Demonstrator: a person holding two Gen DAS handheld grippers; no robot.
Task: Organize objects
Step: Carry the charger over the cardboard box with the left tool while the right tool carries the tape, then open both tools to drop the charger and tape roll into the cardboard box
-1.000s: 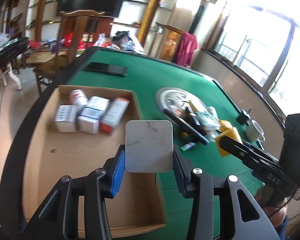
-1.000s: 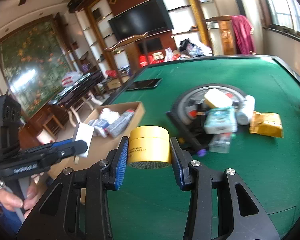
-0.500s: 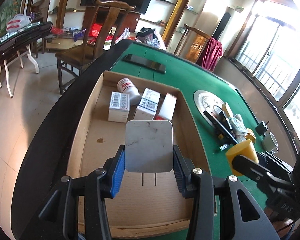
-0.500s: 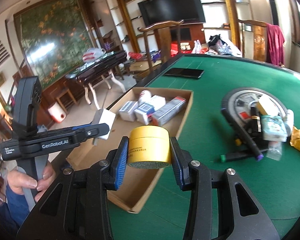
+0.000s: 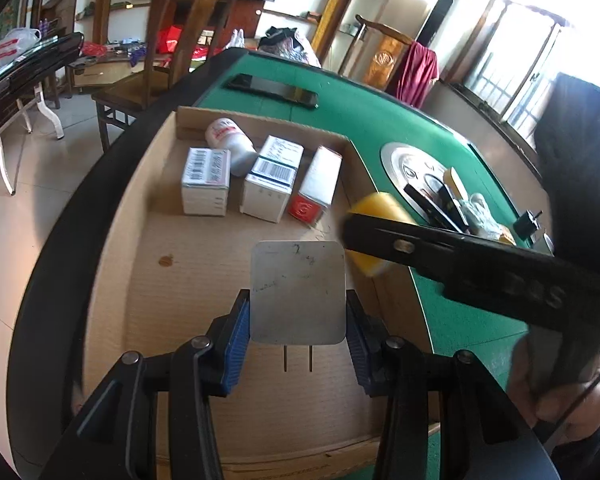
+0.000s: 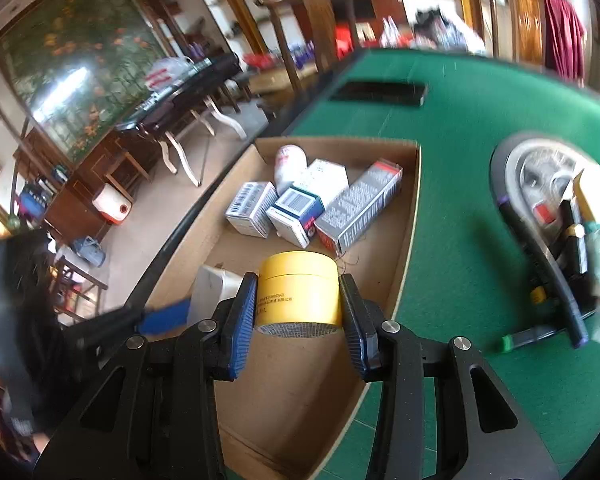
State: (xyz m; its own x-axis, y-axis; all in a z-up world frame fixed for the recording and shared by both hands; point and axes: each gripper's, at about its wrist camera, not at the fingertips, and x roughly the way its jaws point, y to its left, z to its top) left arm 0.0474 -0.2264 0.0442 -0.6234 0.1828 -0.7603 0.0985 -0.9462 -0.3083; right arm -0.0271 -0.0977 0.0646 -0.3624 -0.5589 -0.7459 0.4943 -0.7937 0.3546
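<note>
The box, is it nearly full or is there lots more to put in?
Not nearly. Four packages already lie in the cardboard box. In hand above it: the left gripper holds a white charger, the right gripper a yellow jar. A pile remains on the green table.

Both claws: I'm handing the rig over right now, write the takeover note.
Left claw: shut on the white charger, prongs down, above the cardboard box floor.
Right claw: shut on the yellow jar, above the box near its right wall.
Done: three cartons and a white bottle lie at the box's far end.
Left: release both items in the box, then fetch the pile on the round tray.
</note>
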